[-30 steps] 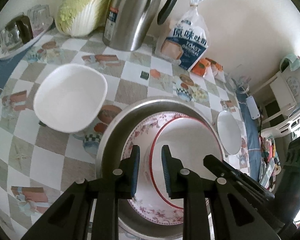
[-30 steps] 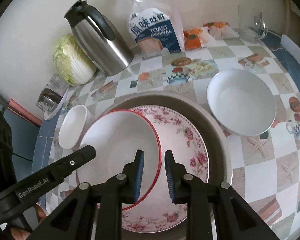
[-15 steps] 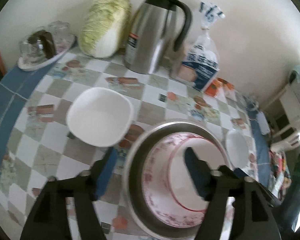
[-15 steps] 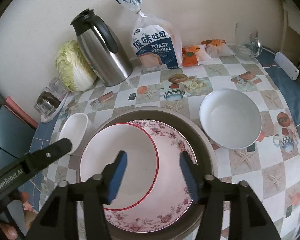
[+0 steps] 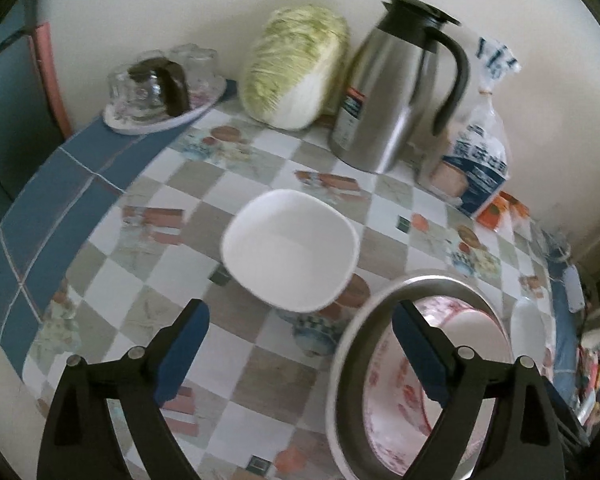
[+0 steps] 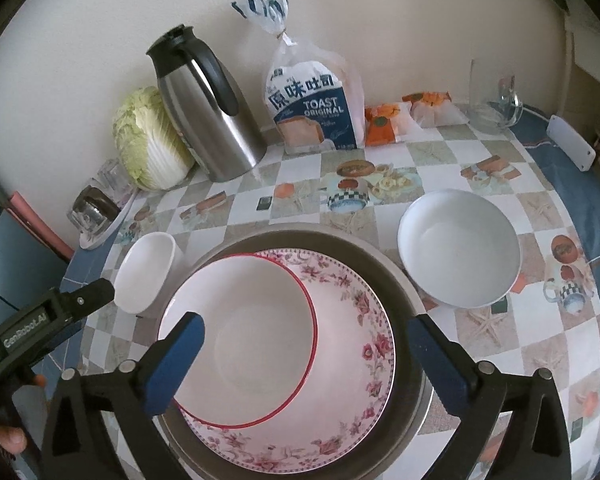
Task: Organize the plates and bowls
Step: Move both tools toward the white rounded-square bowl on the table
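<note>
Presently, the left gripper [image 5: 300, 354] is held spread wide and empty above the tablecloth [image 5: 148, 208], facing the square white bowl [image 5: 290, 250]. The right gripper [image 6: 308, 354] is likewise spread, gripping nothing, over the metal basin [image 6: 404, 292], in which the red-rimmed bowl [image 6: 240, 336] is nested on the floral plate [image 6: 356, 320]. A round white bowl [image 6: 460, 248] is seen just beside the basin.

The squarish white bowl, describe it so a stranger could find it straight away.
Start at the big steel basin holding stacked plates. The squarish white bowl sits on the tablecloth at its left, toward the cabbage. Unlike the round white bowl opposite, it has rounded corners.
</note>
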The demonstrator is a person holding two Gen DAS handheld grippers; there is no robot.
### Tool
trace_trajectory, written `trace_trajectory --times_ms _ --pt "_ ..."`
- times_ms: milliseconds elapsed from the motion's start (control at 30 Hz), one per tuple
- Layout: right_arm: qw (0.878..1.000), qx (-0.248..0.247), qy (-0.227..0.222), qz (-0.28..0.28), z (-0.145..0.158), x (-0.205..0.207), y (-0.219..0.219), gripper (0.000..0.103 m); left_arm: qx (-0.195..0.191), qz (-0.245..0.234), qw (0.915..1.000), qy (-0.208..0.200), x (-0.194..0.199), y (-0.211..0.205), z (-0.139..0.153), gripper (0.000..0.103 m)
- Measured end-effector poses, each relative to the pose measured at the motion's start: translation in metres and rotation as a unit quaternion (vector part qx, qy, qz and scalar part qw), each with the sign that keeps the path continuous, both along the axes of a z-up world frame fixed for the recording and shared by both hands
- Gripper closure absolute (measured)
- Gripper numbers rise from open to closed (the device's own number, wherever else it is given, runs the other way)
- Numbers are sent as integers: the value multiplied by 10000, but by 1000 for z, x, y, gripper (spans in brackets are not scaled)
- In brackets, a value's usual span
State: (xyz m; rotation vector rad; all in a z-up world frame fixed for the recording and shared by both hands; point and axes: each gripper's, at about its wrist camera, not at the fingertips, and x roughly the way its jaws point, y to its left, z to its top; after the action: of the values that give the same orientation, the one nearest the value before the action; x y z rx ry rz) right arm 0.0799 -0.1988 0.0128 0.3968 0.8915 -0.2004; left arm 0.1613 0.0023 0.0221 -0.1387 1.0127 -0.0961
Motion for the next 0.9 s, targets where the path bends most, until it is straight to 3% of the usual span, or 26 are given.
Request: trace_trajectory --times_ms 467,900 --pt "9999 -89 54 12 1 0 6 0 59 196 9998 -74 4 17 4 9" --pt "9977 -549 229 326 0 9 39 0 -346 412 9985 121 17 49 1 9"
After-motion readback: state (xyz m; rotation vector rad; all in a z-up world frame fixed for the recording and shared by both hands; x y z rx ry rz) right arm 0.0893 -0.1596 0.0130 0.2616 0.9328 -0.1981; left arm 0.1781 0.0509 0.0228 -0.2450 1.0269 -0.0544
